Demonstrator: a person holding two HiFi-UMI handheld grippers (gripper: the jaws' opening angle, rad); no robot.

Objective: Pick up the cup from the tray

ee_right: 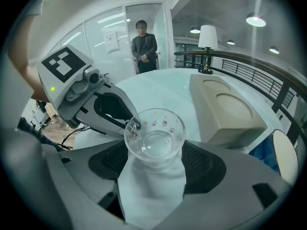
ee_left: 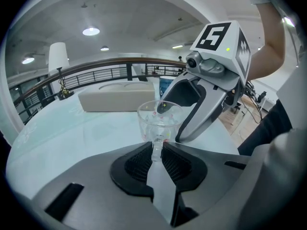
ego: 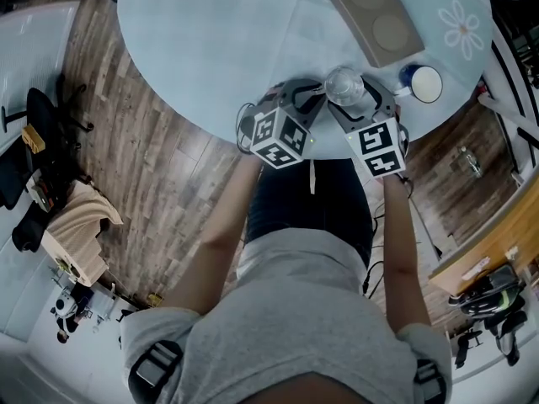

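A clear glass cup (ego: 344, 85) with small coloured dots hangs over the near edge of the round table, held between both grippers. My left gripper (ego: 316, 99) comes from the left and its ribbed pads pinch the cup's handle (ee_left: 157, 150). My right gripper (ego: 358, 99) comes from the right and its jaws clasp the cup's round body (ee_right: 154, 138). The cup stands upright and looks empty. The beige tray (ego: 370, 11) with two round recesses lies further back on the table, apart from the cup.
A blue and white round container (ego: 424, 82) stands just right of the grippers near the table edge. The pale glass table (ego: 210, 49) spreads to the left and back. A person (ee_right: 144, 47) stands by a glass door; a lamp (ee_right: 207, 37) stands beyond the table.
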